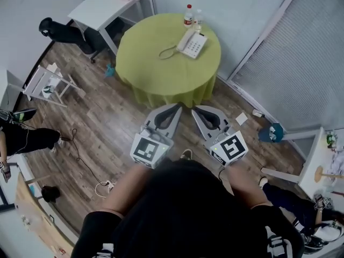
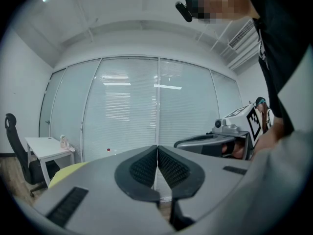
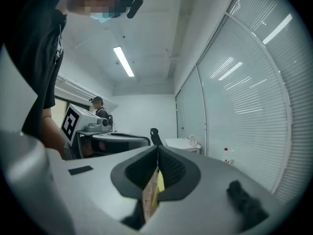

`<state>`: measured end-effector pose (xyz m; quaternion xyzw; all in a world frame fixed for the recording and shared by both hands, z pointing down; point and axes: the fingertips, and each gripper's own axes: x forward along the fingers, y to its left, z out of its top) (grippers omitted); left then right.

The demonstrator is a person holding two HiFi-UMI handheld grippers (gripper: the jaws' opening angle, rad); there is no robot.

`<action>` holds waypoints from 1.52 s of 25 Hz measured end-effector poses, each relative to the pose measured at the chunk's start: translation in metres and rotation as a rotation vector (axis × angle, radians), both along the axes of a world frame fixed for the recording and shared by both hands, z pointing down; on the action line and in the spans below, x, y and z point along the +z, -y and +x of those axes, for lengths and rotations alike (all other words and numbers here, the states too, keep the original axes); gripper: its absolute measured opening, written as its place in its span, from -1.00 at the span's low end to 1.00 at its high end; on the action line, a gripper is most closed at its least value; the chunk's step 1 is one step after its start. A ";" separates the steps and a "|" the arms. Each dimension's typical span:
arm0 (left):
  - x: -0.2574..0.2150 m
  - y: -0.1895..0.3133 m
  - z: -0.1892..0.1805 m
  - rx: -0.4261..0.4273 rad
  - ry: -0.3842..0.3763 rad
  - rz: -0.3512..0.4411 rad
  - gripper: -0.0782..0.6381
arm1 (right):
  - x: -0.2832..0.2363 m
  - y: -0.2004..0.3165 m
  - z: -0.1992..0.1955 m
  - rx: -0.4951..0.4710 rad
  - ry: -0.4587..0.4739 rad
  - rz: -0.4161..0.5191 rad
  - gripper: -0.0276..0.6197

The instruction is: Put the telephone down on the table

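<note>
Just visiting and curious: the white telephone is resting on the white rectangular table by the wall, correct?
Not quite. The white telephone is resting on the round green-covered table, not the white rectangular table by the wall; the head view shows it.

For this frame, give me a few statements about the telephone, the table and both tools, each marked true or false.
1. The telephone lies on the round, green-covered table. True.
2. The left tool grips the telephone. False: its jaws are together on nothing, and the telephone lies far from it.
3. A red-capped bottle stands next to the telephone. True.
4. The right tool has its jaws wide apart. False: they are together, with nothing between them.
</note>
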<state>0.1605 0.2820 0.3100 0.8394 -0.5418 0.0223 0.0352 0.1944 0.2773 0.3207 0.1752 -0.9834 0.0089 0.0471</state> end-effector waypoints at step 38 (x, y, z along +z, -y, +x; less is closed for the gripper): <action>0.022 0.186 -0.159 0.283 -0.034 -0.038 -0.74 | 0.024 0.178 -0.164 0.268 -0.098 -0.028 -0.86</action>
